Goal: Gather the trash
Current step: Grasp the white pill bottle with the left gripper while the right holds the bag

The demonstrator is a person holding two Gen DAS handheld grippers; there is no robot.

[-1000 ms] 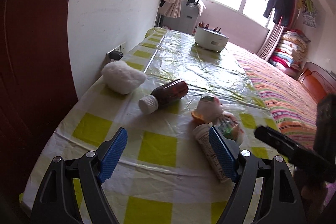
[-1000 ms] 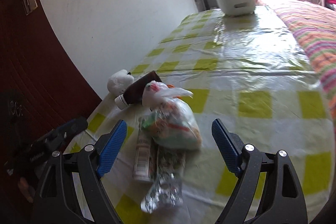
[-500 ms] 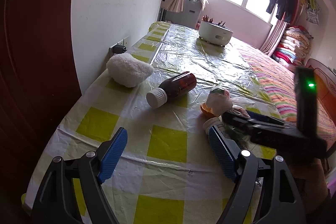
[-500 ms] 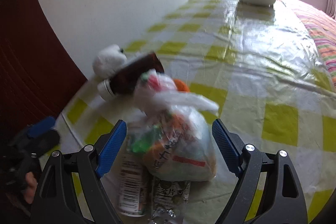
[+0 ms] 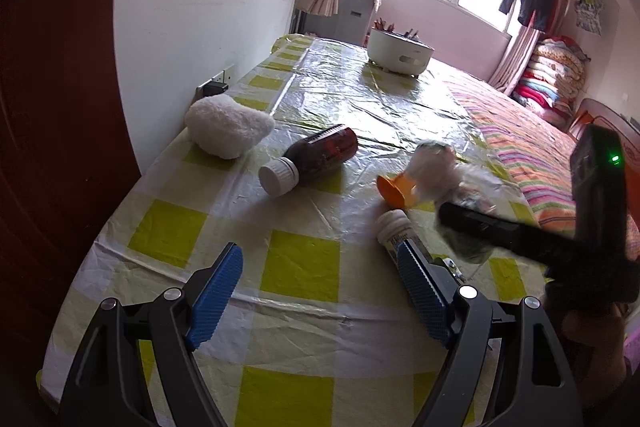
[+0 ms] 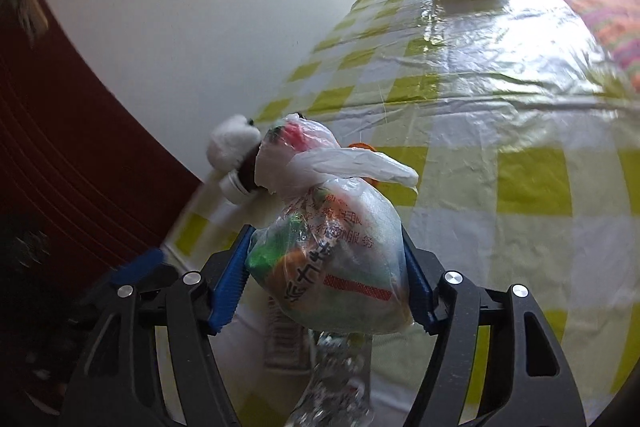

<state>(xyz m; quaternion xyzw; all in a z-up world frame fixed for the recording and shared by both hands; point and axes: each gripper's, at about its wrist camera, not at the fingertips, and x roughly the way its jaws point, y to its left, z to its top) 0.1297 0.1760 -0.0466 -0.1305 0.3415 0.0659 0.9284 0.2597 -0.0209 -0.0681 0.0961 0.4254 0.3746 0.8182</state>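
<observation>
A knotted clear plastic trash bag (image 6: 332,247) full of wrappers sits between the blue pads of my right gripper (image 6: 325,239). Its jaws are closing, and both pads touch the bag's sides. Under the bag lie a labelled white bottle (image 6: 284,331) and a crushed clear bottle (image 6: 332,387). A brown bottle (image 5: 316,155) with a white cap lies on its side behind, beside an orange cap (image 5: 394,189). My left gripper (image 5: 320,251) hangs open over the checked tablecloth (image 5: 300,267), nothing between its fingers. The bag (image 5: 440,171) lies to its right.
A white fluffy lump (image 5: 228,127) rests near the wall, by a socket (image 5: 214,87). A white pot (image 5: 400,51) stands at the table's far end. A striped bed cover (image 5: 532,155) borders the right side. A dark red door fills the left.
My right gripper has come forward around the trash bag and its jaws have narrowed onto it. The left gripper has stayed open and almost still.
</observation>
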